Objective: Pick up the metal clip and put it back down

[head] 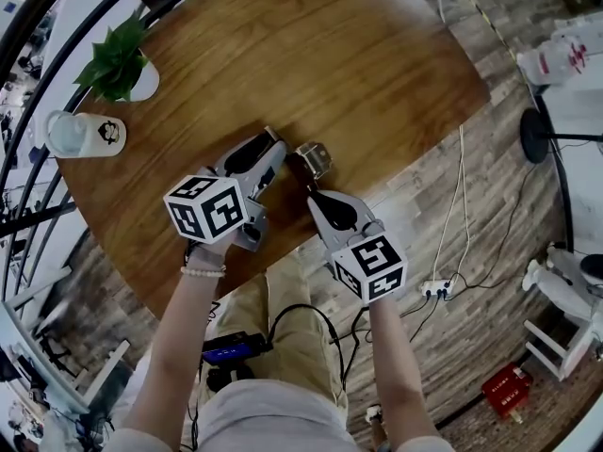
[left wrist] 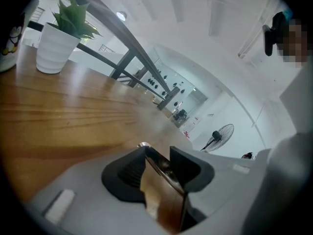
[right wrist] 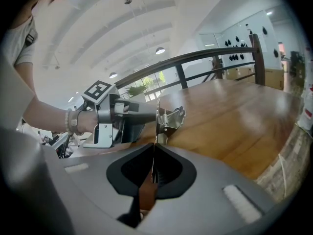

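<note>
Over the near part of the table, the clip is held by both wings, one clamped in the closed left gripper and one in the closed right gripper, probably so it is kept level for setting down.

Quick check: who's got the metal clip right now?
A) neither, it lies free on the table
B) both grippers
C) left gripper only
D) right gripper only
B: the left gripper and the right gripper each have their jaws closed on a thin plate of the metal clip.
</note>
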